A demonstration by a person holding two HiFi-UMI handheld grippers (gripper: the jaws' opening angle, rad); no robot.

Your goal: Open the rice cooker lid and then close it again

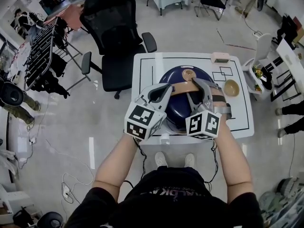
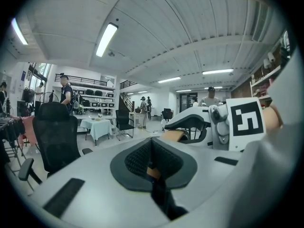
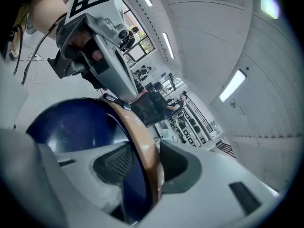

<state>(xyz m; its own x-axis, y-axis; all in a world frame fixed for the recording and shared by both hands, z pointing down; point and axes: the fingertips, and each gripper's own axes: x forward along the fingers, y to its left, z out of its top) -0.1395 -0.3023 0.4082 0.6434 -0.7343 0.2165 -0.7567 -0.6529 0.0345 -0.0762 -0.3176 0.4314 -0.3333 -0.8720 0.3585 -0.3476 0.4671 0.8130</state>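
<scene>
A person is standing at the near edge of a white worktop, working two grippers at a navy cooker that is sitting in the middle of it. The left gripper is reaching in with its jaws fully together. Its tip is meeting the left end of the tan handle, though whether it is pinching anything there is unclear. The right gripper is standing astride the handle's other end, jaws wide apart. The band is passing between the pads with a gap showing on one side, so it appears to be gripping nothing. The handle is running crossways over the dome from one gripper to the other, its long axis square to the way both are pointing. The lid is looking closed, a round tan vent sitting on its far side. Beyond the cooker, a small bowl and a pink box are resting on the worktop, and a black chair is standing behind it.
</scene>
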